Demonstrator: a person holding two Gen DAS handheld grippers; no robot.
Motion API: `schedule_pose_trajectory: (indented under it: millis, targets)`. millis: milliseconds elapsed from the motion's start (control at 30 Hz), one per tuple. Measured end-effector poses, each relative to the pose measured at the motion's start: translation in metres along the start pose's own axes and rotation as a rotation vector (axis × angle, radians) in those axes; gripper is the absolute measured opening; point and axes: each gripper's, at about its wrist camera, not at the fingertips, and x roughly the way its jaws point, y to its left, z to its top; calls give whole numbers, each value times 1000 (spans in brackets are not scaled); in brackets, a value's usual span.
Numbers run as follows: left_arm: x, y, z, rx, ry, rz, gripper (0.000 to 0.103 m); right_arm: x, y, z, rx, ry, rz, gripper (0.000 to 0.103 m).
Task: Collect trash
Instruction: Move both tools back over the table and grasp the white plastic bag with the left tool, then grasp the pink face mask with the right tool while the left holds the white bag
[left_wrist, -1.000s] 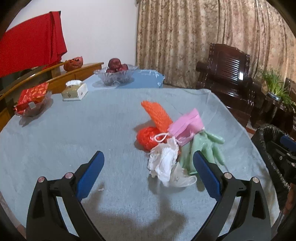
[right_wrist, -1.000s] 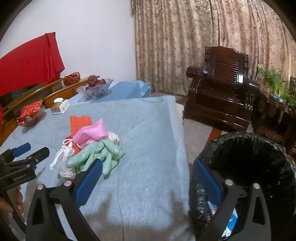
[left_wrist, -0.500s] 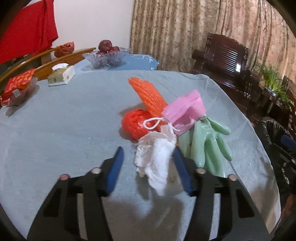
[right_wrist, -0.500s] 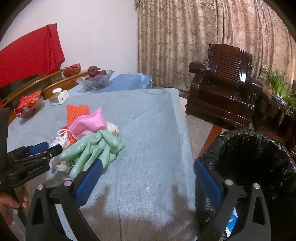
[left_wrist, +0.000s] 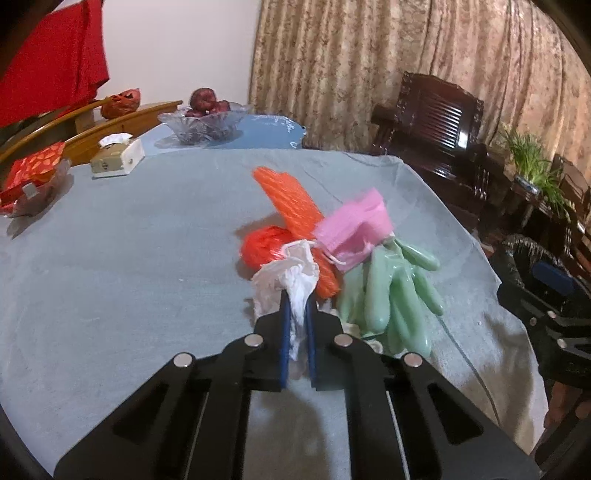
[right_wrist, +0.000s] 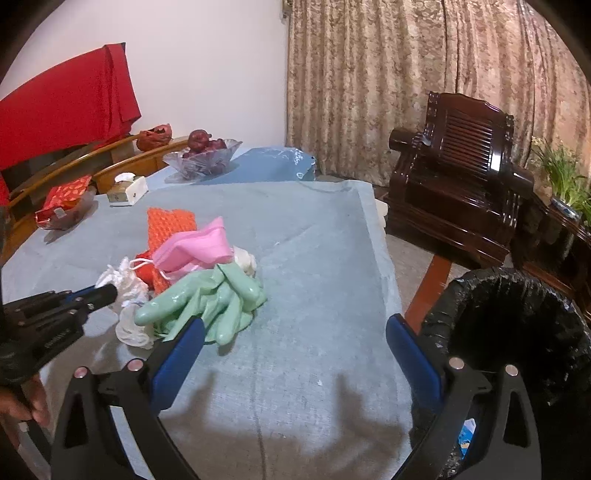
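Note:
A heap of trash lies on the blue-grey tablecloth (left_wrist: 129, 236): white crumpled tissue (left_wrist: 284, 277), orange foam net (left_wrist: 288, 195), red net ball (left_wrist: 262, 243), pink face mask (left_wrist: 354, 225) and green rubber gloves (left_wrist: 391, 291). My left gripper (left_wrist: 297, 295) is closing its jaws, and the blue pads pinch the tissue between them. In the right wrist view that left gripper (right_wrist: 103, 293) meets the tissue (right_wrist: 125, 280) beside the gloves (right_wrist: 214, 299). My right gripper (right_wrist: 295, 325) stands open over bare cloth, between the gloves and the black-lined bin (right_wrist: 517, 325).
At the table's far side stand a glass fruit bowl (left_wrist: 201, 123), a tissue box (left_wrist: 118, 157) and a tray with a red packet (left_wrist: 33, 177). A dark wooden armchair (right_wrist: 461, 192) and a plant (right_wrist: 565, 181) stand beyond the right edge.
The left gripper moved up to the trash heap and its jaws came together on the white tissue. The right gripper stayed open and in place.

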Motion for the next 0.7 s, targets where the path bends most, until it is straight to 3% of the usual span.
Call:
schedule_pose_trajectory:
  millis: [300, 700]
  targets:
    - [-25, 28, 10, -21, -49, 64, 7, 6, 20, 13, -6, -17, 40, 96]
    - [-10, 48, 25, -43, -51, 83, 7, 42, 46, 48, -17, -22, 99, 93]
